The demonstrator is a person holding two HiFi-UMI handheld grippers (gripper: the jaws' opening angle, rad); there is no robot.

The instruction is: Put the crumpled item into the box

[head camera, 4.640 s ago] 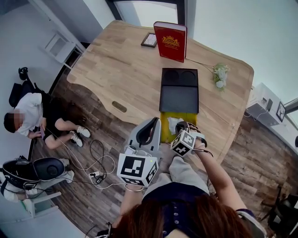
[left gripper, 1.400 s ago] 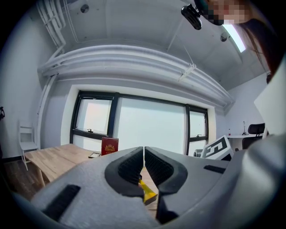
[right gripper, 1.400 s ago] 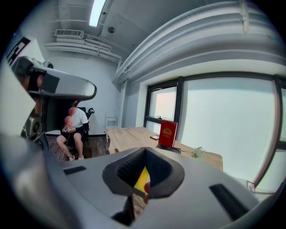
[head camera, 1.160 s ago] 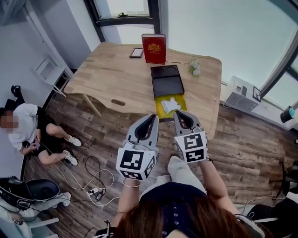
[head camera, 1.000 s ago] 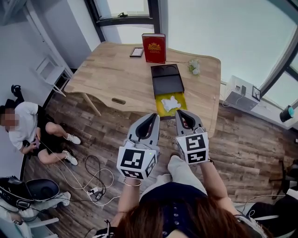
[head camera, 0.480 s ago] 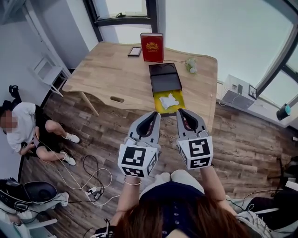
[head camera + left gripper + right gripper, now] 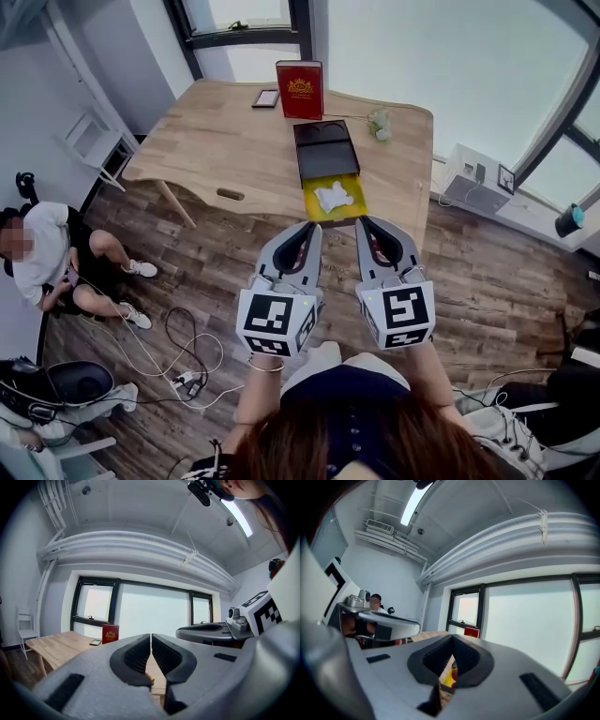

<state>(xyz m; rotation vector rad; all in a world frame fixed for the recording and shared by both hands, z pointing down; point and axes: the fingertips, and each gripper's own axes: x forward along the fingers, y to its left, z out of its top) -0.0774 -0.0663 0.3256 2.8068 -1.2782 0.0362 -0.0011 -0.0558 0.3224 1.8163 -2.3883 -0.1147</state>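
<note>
A white crumpled item [image 7: 335, 195] lies inside the yellow-lined open box [image 7: 307, 200] at the near edge of the wooden table [image 7: 225, 131]. The box's black tray part [image 7: 323, 159] lies just behind it. My left gripper [image 7: 307, 231] and right gripper [image 7: 367, 225] are held side by side well back from the table, over the floor, both shut and empty. A sliver of the yellow box [image 7: 449, 678] shows below the right gripper's jaws.
A red book [image 7: 299, 90] stands upright at the table's far edge beside a small framed picture [image 7: 266, 97] and white flowers [image 7: 379, 124]. A person [image 7: 42, 258] sits on the floor at left. Cables and a power strip [image 7: 184, 379] lie on the floorboards.
The right gripper has left the box and the crumpled item stays in it. Both grippers and the view have drawn back from the table over the last second.
</note>
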